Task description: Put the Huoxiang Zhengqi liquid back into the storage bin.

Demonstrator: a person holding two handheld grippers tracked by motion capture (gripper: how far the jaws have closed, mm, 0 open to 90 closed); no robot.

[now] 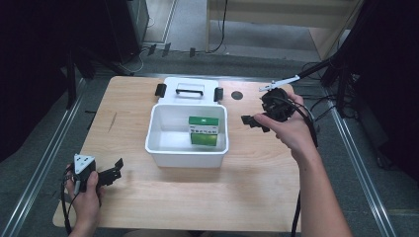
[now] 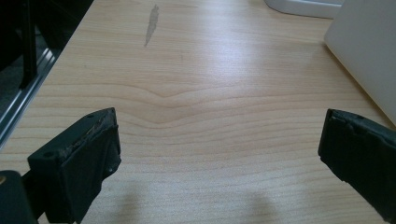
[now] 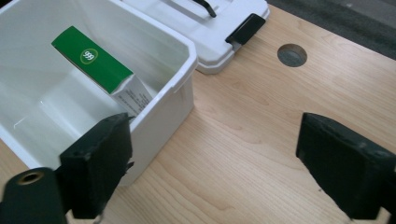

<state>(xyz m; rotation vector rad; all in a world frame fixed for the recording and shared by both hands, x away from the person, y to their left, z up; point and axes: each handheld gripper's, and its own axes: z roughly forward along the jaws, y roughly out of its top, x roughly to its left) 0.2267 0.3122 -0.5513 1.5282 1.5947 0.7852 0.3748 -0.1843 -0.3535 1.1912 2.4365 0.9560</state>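
Green carton (image 1: 203,131) half-hidden in bin (image 1: 163,148)

This looks like a lab or test room. A wooden surface (image 1: 247,197) sits between metal rails (image 1: 37,173), with black stands (image 1: 341,64), loose cables (image 1: 316,106) and a grey floor (image 1: 197,24) around it.

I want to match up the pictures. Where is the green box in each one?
High view: the green box sits inside the white bin, middle of the table.
Left gripper view: not in it.
Right gripper view: the box leans inside the bin, upper left.
Shared landmark: the white bin, also at the right edge of the left gripper view.
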